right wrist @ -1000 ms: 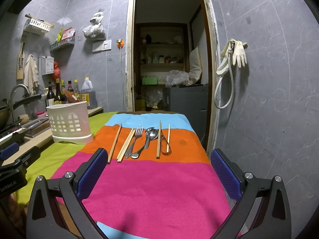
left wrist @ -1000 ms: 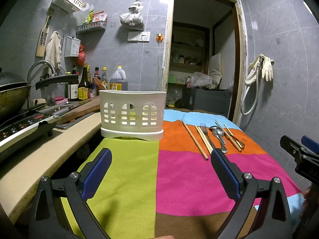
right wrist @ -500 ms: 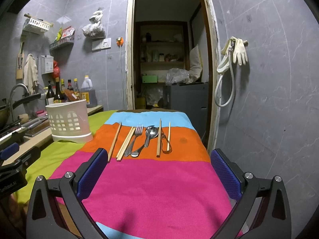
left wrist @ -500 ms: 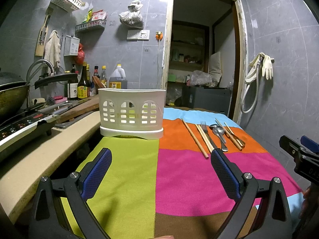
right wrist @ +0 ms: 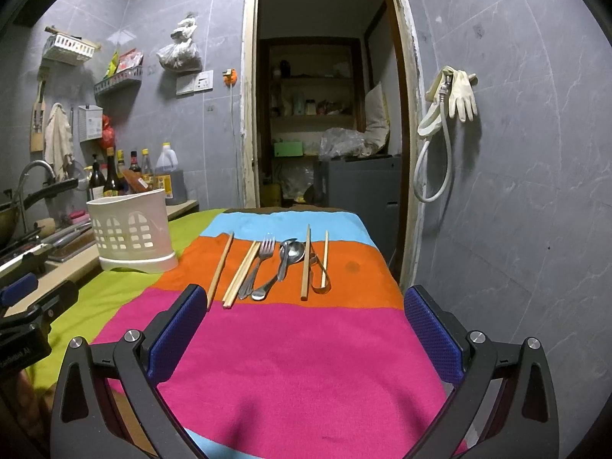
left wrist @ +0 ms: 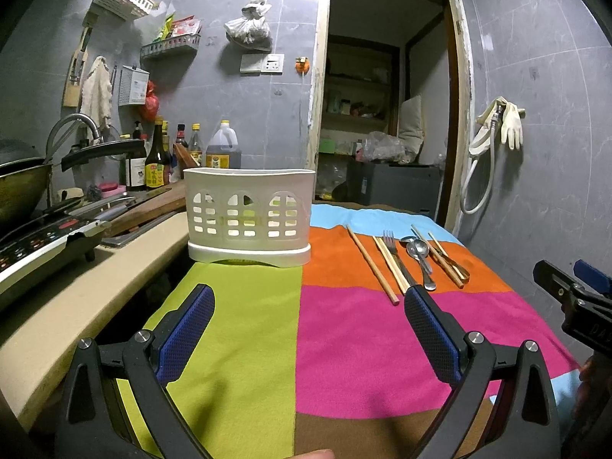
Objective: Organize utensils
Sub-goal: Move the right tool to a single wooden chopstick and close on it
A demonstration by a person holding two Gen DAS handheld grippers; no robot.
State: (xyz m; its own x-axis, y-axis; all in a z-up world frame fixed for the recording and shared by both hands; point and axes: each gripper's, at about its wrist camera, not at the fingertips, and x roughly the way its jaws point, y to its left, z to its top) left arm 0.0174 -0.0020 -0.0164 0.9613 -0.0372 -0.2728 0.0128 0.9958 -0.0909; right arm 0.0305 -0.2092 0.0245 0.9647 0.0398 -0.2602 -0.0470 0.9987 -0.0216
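Observation:
A white slotted utensil holder stands on the striped cloth; it also shows in the right wrist view. Wooden chopsticks, a fork, spoons and a small pair of tongs lie side by side on the orange stripe; the fork also shows in the left wrist view. My left gripper is open and empty above the green and pink stripes, short of the holder. My right gripper is open and empty above the pink stripe, short of the utensils.
A counter on the left carries a wok, a cooktop, a cutting board and bottles. A doorway lies behind the table. A hose and gloves hang on the right wall.
Both views show almost the same scene; the left gripper has shifted slightly, with the holder sitting a touch lower in frame. Both grippers stay open.

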